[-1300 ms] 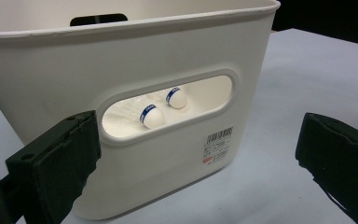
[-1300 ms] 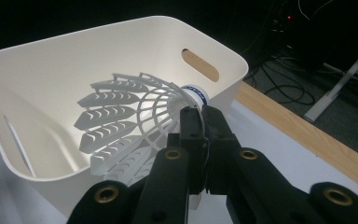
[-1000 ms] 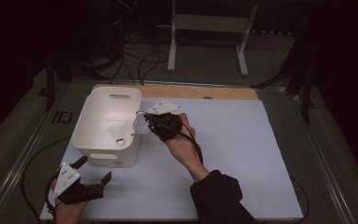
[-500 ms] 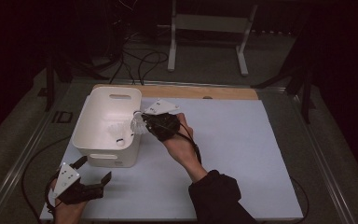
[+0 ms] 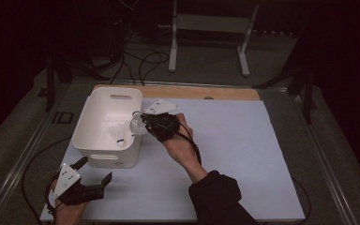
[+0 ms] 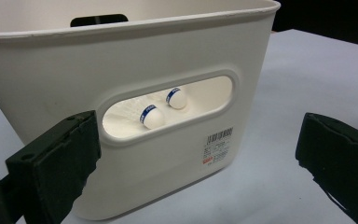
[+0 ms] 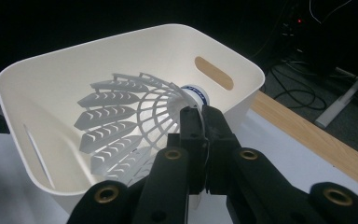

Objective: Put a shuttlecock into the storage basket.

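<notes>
White plastic shuttlecock (image 7: 135, 126) with a slotted skirt and blue-banded cork is pinched in the right gripper (image 7: 200, 122) over the white bin (image 5: 90, 136) rim; left gripper (image 5: 93, 173) gapes empty beside the bin

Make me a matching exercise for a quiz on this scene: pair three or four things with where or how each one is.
Things:
1. left gripper
2. right gripper
3. white bin
4. two shuttlecocks

States:
a. shut on a shuttlecock at the bin's rim
b. lying inside the bin
c. open, beside the bin's near end
d. standing on the pale mat

Pairs: 1-c, 2-a, 3-d, 4-b
</notes>
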